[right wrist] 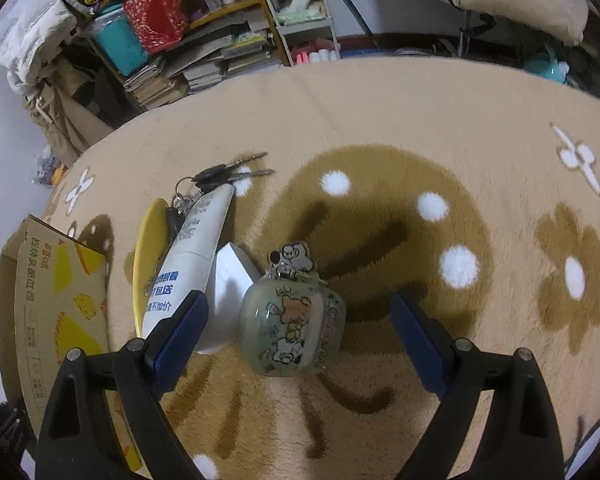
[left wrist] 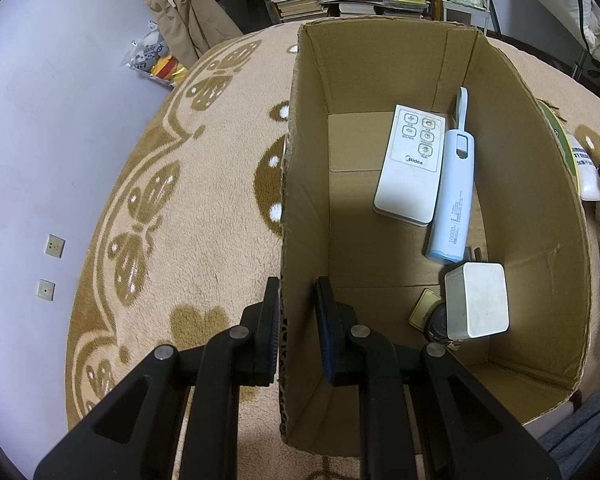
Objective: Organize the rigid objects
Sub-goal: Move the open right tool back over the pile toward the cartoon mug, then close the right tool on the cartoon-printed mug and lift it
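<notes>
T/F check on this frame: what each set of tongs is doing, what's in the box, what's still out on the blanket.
1. The left tongs are clamped on the cardboard box wall. True.
2. The right tongs are shut on the cartoon-print case. False: they stand open around it, pads clear.
3. The white remote lies inside the box. True.
4. The blue power bank is out on the blanket. False: it is in the box, beside the remote.
5. The keys are in the box. False: they lie on the blanket by the white tube.
</notes>
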Demonstrator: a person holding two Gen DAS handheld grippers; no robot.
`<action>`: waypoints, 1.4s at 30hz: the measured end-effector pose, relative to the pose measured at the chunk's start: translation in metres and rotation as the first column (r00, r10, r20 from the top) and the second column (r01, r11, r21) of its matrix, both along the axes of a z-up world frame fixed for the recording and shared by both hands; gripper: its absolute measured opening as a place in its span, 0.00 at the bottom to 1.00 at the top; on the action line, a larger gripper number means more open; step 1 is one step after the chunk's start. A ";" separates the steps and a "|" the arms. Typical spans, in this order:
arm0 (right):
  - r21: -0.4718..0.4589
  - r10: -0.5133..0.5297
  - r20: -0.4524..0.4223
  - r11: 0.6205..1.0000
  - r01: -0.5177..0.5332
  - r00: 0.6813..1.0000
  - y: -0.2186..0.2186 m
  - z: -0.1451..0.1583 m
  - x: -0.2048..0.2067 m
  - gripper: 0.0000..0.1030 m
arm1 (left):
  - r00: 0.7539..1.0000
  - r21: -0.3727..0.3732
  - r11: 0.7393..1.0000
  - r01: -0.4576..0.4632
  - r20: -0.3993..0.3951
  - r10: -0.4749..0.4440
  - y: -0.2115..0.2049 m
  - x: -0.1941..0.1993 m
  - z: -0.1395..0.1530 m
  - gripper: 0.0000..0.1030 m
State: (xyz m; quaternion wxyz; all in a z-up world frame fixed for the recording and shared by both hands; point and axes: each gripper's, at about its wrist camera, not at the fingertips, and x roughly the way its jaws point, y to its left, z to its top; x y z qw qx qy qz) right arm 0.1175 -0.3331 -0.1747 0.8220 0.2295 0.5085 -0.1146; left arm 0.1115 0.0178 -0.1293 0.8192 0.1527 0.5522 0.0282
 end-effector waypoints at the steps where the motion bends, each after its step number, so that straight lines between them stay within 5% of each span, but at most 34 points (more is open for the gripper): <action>1: 0.018 -0.006 -0.001 1.000 0.006 1.000 -0.001 -0.002 0.000 0.88 | 1.000 0.000 1.000 0.000 0.000 0.000 0.000 0.000 0.000 0.17; 5: 0.099 -0.028 -0.010 0.995 0.029 1.000 -0.007 -0.011 -0.001 0.68 | 1.000 0.000 1.000 0.000 0.000 0.000 0.000 0.000 0.000 0.17; 8: 0.137 -0.035 -0.014 0.990 0.037 0.999 -0.010 -0.018 -0.001 0.62 | 1.000 -0.001 1.000 -0.001 0.000 0.001 0.000 0.000 0.000 0.17; 14: 0.148 -0.043 -0.012 0.988 0.045 0.999 -0.007 -0.020 -0.001 0.61 | 1.000 0.003 1.000 0.001 0.000 -0.001 0.000 0.000 0.000 0.16; 28: -0.045 0.042 0.119 0.998 -0.037 0.992 0.021 0.032 0.002 0.61 | 1.000 0.001 1.000 0.001 -0.001 -0.001 0.000 0.000 0.000 0.17; 42: -0.182 0.228 0.259 0.966 -0.184 0.939 0.083 0.095 0.001 0.61 | 1.000 0.002 1.000 0.002 -0.001 -0.002 0.000 0.000 0.000 0.17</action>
